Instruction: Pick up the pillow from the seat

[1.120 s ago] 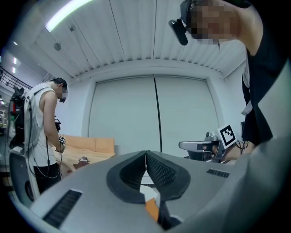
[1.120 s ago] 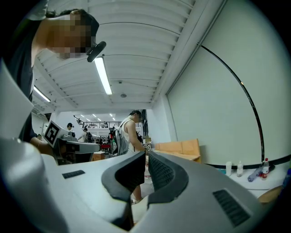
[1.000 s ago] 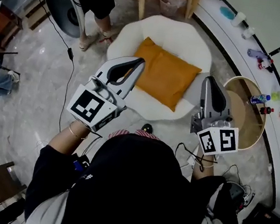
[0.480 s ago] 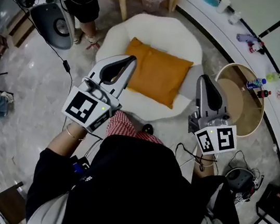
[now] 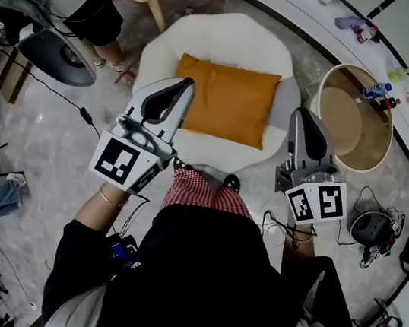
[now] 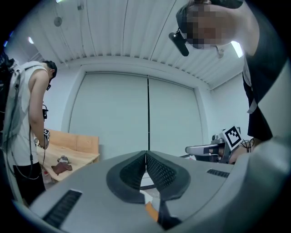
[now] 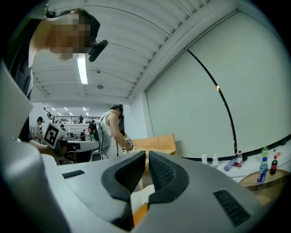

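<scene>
Nothing grabbed yet tbh: the orange pillow (image 5: 226, 101) lay flat on the white seat (image 5: 232, 36). The left gripper (image 5: 187, 84) and right gripper (image 5: 302, 114) hovered near its sides, fingers closed and empty.

Black shirt (image 5: 195, 273), red-checked shorts (image 5: 201, 193), grey left gripper (image 5: 187, 84).

Matt cloth pillow (image 5: 228, 101), plush seat (image 5: 230, 38) (fuzzy-looking)

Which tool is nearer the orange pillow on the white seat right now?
Left. In the head view the left tool overlaps the pillow at its left edge; the right tool sits off its right edge, with bare seat showing between.
</scene>
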### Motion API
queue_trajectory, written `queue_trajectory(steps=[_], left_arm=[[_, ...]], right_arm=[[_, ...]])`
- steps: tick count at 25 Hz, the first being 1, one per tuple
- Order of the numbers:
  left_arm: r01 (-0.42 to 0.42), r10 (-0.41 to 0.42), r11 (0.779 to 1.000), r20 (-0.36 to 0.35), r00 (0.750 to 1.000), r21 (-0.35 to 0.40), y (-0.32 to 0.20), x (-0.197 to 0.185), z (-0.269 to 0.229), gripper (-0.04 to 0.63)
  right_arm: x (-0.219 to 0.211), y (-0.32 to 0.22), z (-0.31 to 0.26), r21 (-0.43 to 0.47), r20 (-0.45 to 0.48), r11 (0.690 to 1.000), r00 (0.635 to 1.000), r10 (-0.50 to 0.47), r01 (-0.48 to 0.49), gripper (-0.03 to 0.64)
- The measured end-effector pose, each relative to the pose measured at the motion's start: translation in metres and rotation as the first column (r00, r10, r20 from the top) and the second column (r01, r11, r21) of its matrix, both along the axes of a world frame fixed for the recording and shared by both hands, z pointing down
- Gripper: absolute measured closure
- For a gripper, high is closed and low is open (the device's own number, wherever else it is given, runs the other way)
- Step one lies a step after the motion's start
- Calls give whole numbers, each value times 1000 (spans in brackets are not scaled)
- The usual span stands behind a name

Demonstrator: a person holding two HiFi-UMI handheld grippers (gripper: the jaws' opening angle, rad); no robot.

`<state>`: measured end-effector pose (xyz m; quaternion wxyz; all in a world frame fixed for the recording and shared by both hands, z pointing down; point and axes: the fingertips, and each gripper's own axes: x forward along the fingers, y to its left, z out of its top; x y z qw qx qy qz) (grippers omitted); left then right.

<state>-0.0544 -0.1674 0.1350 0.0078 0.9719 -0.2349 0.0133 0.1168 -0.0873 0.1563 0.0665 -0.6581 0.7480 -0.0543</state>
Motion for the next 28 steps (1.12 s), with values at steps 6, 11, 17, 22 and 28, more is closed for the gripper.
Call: queue_trajectory(steps=[6, 11, 17, 22, 28], left_arm=[[-3, 3, 1000, 3, 1000, -23, -34, -17, 26, 584], [-4, 4, 999, 6, 1000, -41, -61, -23, 53, 584], [24, -21, 996, 43, 999, -86, -94, -24, 102, 584], [17, -12, 993, 41, 999, -120, -109, -15, 141, 583], [14, -7, 975, 32, 999, -221, -129, -24, 197, 583]], right_arm=[[-8, -20, 28, -67, 20, 996, 998, 58, -57, 594], [-7, -34, 58, -118, 22, 987, 994, 111, -108, 594], [-1, -44, 89, -171, 29, 975, 989, 146, -139, 594], [5, -47, 118, -224, 25, 959, 983, 181, -171, 594], [0, -54, 145, -282, 53, 944, 979, 195, -173, 593]])
